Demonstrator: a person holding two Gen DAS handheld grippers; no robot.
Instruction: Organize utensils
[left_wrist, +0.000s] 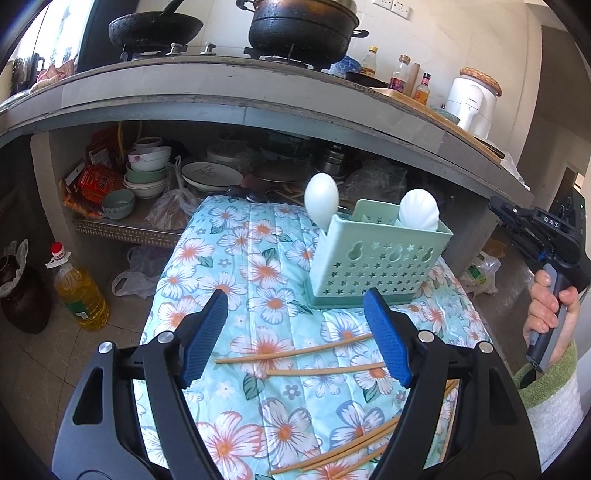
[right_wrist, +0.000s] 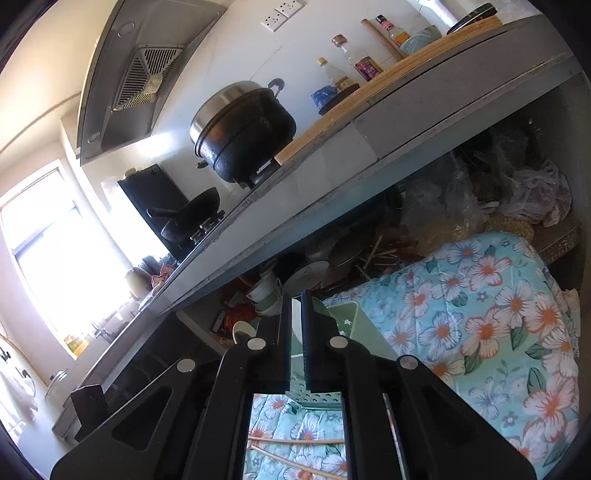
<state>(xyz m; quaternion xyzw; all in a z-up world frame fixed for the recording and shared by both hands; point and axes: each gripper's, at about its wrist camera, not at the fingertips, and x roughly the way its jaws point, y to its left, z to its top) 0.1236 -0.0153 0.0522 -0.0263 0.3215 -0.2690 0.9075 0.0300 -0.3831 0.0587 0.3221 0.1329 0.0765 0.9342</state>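
Daylight fills both views. In the right wrist view a window at the left is blown out to white and washes haze over the wall beside it. The left wrist view is evenly lit and sharp, with soft shadows under the counter, where the shelf sits dimmer. Fisheye bending curves straight edges, and black vignetting rounds off the corners.

Black hand-held gripper, blue pads; green sleeve.

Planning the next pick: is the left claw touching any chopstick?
Apart. The left wrist view shows the open left claw hovering above the chopsticks on the floral cloth.
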